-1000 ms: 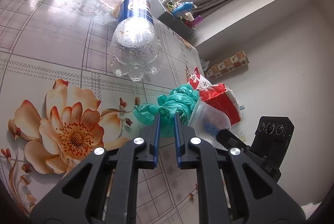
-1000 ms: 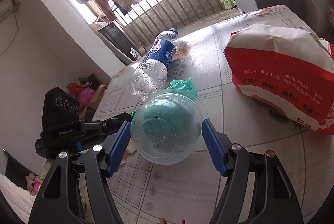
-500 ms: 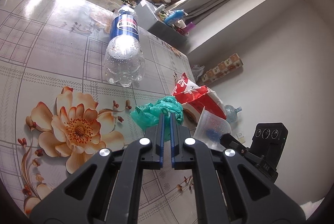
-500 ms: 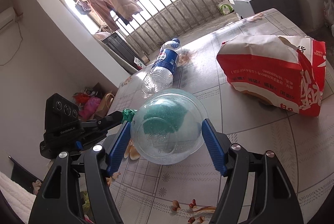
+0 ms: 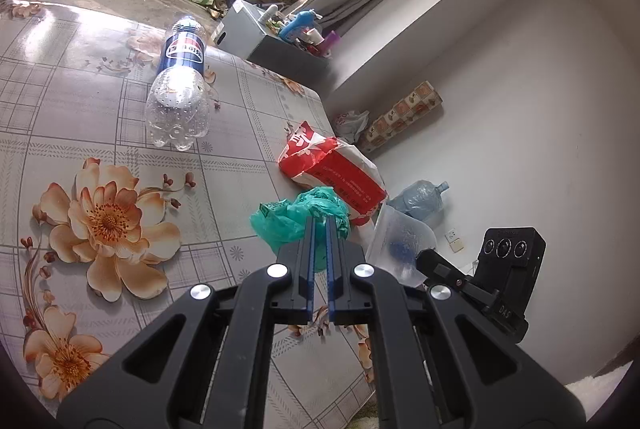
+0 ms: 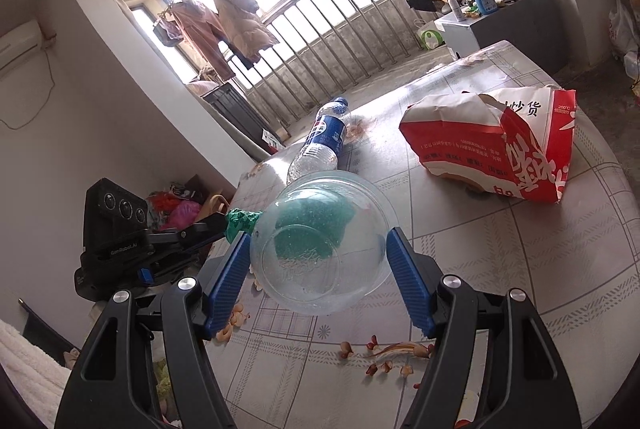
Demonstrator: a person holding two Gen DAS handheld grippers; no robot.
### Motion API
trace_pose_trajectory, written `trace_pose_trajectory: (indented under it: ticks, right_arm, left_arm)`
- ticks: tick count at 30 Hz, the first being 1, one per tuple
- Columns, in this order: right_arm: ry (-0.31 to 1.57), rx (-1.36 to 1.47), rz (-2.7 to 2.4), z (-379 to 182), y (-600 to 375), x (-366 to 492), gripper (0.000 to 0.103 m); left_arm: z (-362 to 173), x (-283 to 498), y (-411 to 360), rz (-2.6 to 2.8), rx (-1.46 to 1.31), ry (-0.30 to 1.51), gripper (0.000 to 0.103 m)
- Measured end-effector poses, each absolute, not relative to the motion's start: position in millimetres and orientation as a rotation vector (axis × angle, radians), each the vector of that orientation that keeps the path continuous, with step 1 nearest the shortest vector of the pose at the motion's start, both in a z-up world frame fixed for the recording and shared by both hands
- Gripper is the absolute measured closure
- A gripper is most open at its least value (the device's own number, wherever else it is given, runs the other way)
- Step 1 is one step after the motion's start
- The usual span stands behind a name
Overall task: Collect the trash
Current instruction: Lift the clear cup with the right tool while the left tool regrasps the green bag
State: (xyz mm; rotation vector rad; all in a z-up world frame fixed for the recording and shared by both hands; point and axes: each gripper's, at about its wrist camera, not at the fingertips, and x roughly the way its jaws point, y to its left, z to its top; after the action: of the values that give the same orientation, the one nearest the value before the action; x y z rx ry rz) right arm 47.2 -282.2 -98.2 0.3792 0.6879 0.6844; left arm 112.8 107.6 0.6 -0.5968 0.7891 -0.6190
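We see a surface (image 5: 224,165) with a grey checked cloth and big orange flowers, which fills the left of the left wrist view. An empty clear bottle (image 5: 180,97) with a blue label lies on its side in the upper left. A red and white paper bag (image 5: 332,169) lies near the middle, at the surface's edge. Behind are railings, a window and a grey cabinet with bottles on it. A big water jug (image 5: 418,195) sits on the floor by the white wall on the right.

Our left tool (image 5: 319,229) is squeezed together on a crumpled green plastic bag (image 5: 296,217), held up above the surface. Our right tool (image 6: 318,265) is clamped on a clear plastic cup (image 6: 320,245), low in the middle of the right wrist view, with the green bag showing through it.

A second ago the green bag lay down by the flowers and the bottle looked close. Now both tools are higher and farther back, and the bottle and paper bag look smaller.
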Motion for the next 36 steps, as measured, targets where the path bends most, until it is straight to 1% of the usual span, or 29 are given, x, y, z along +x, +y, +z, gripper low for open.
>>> trace_pose_trajectory:
  ticks: [6,7,13,18,21,24,25,26,27,28,30,32,36]
  right_arm:
    - [0.645,0.414,0.619,-94,-320,22,0.035]
    - [0.637,0.426,0.602,-93,-330,18,0.035]
    - [0.558,0.520,0.469,-89,-394,-2,0.035]
    - [0.484,0.586,0.352,-88,-448,-20,0.035]
    - [0.454,0.628,0.313,-89,-471,-30,0.035]
    - [0.448,0.645,0.313,-93,-479,-35,0.035]
    - [0.454,0.648,0.323,-96,-477,-33,0.035]
    - [0.465,0.654,0.340,-99,-474,-30,0.035]
    - [0.477,0.661,0.360,-102,-469,-26,0.035]
    - [0.493,0.668,0.383,-107,-464,-21,0.035]
    - [0.534,0.670,0.434,-115,-446,-11,0.035]
    - [0.572,0.655,0.482,-122,-426,-4,0.035]
    - [0.650,0.643,0.579,-135,-388,11,0.035]
  left_arm:
    - [11,110,64,-0.720,-0.540,0.809,0.101]
    - [13,111,55,-0.742,-0.528,0.815,0.102]
    - [26,118,-15,-0.877,-0.426,0.829,0.103]
    - [28,127,-70,-0.948,-0.354,0.860,0.103]
    - [33,129,-81,-0.960,-0.320,0.858,0.103]
    - [35,128,-62,-0.907,-0.286,0.867,0.103]
    - [34,128,-49,-0.880,-0.275,0.869,0.100]
    - [33,128,-30,-0.842,-0.266,0.871,0.091]
    - [32,126,-19,-0.809,-0.260,0.871,0.086]
    - [30,123,2,-0.747,-0.253,0.870,0.077]
    - [26,116,37,-0.642,-0.255,0.864,0.075]
    - [22,109,70,-0.557,-0.284,0.862,0.068]
    - [7,97,117,-0.448,-0.370,0.874,0.061]
